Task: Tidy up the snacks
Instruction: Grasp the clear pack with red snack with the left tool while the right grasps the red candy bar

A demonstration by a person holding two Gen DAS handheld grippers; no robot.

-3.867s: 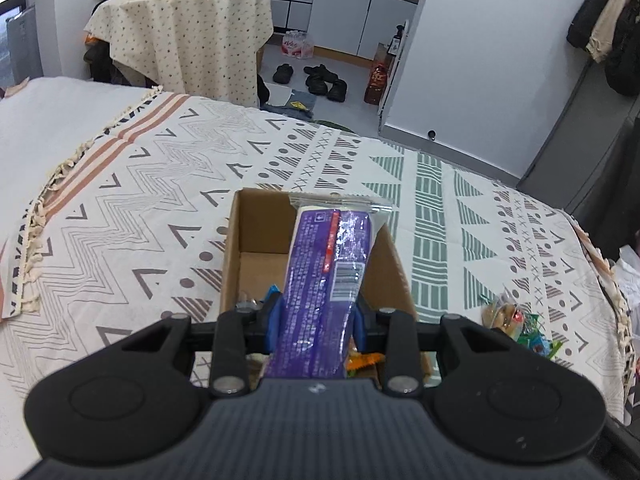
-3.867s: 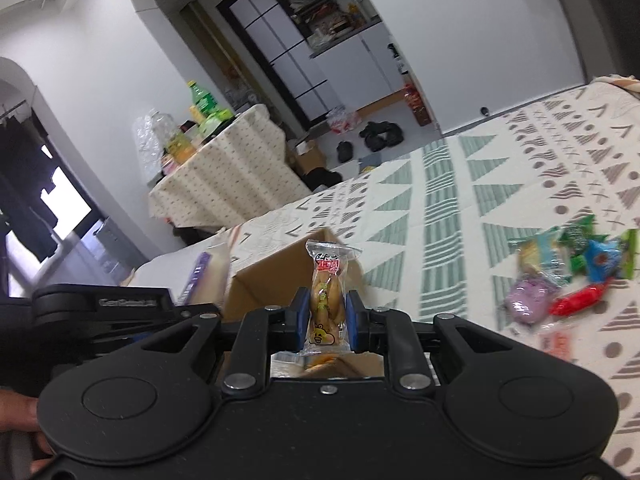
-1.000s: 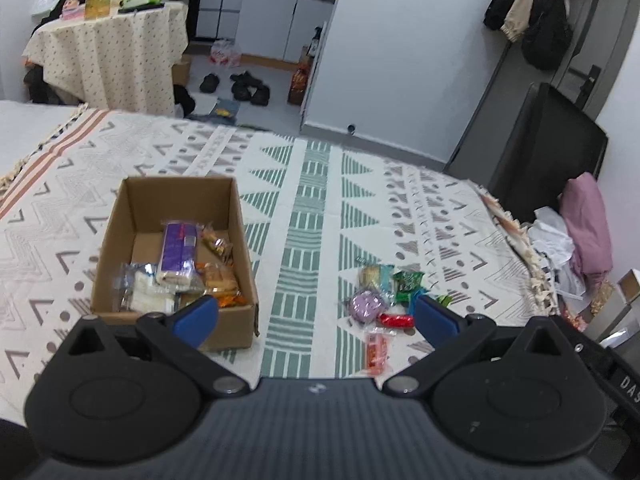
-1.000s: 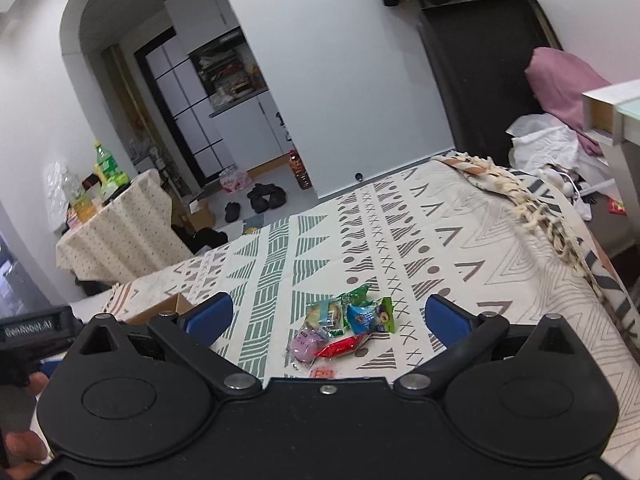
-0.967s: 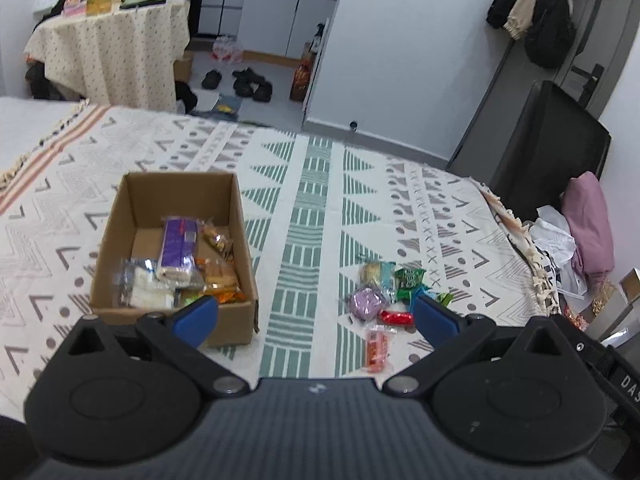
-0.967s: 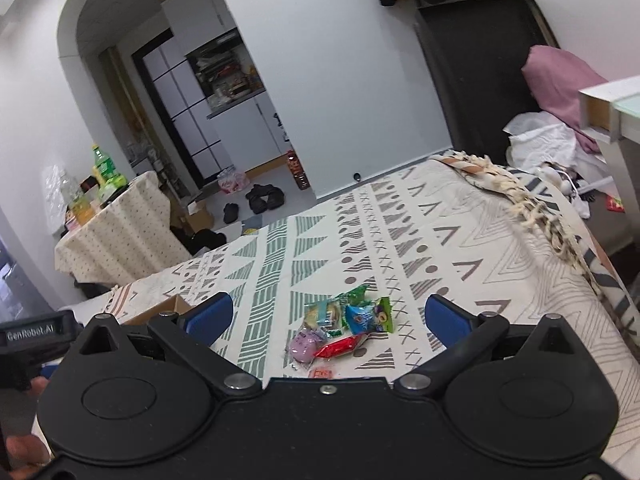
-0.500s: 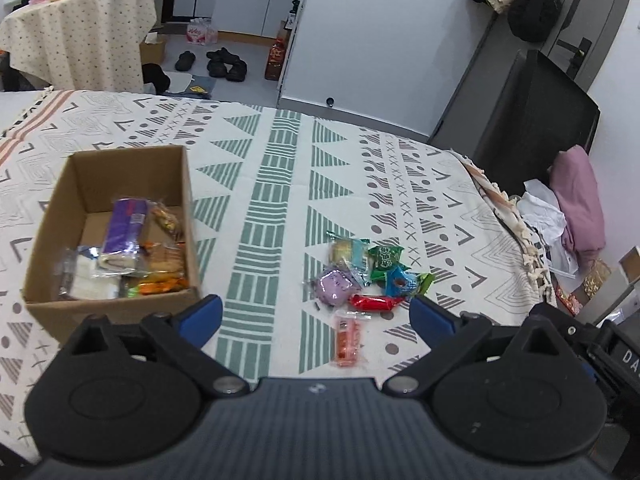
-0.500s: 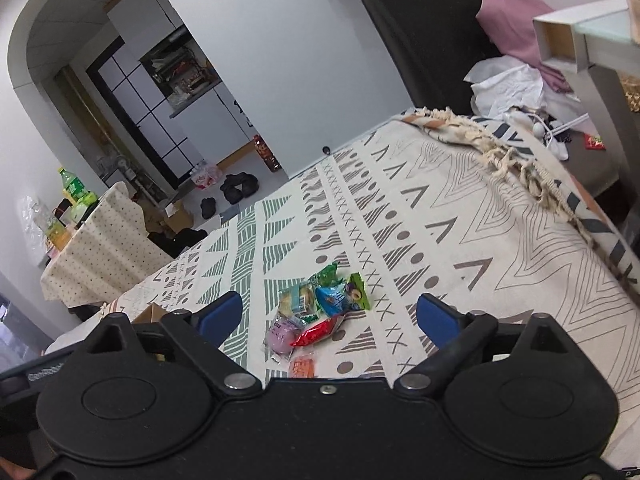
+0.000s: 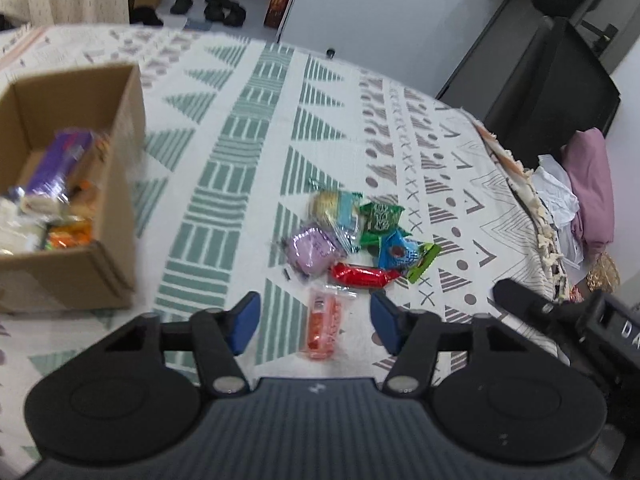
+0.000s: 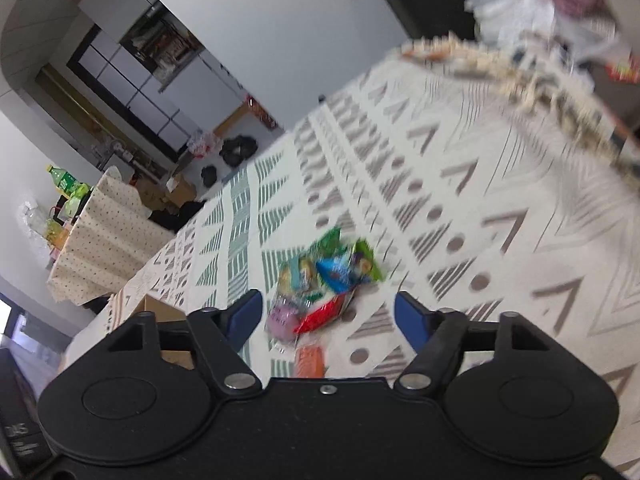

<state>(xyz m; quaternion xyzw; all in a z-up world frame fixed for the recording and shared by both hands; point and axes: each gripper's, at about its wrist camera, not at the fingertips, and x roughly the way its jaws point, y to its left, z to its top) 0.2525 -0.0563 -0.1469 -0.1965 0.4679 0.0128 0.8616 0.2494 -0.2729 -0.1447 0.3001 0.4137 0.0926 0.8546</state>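
A cardboard box (image 9: 116, 256) at the left holds a purple packet (image 9: 56, 162) and other snacks. Several loose snacks lie on the patterned cloth: an orange packet (image 9: 324, 326), a red one (image 9: 360, 276), a lilac one (image 9: 314, 250), a blue one (image 9: 396, 254) and green ones (image 9: 380, 218). My left gripper (image 9: 314, 320) is open and empty, with the orange packet between its blue pads. My right gripper (image 10: 328, 316) is open and empty above the same pile (image 10: 328, 276); the red snack (image 10: 324, 312) and orange packet (image 10: 310, 362) lie between its jaws. The box corner (image 10: 160, 308) shows left.
The right gripper's body (image 9: 568, 320) shows at the left wrist view's right edge. The cloth's fringed edge (image 9: 536, 208) lies right, with a black chair (image 9: 560, 92) and pink clothing (image 9: 592, 188) beyond. A small covered table (image 10: 100, 248) with bottles stands far behind.
Both grippers have left the box empty, moved right and lowered toward the loose snack pile. Their jaws have narrowed somewhat but stay open.
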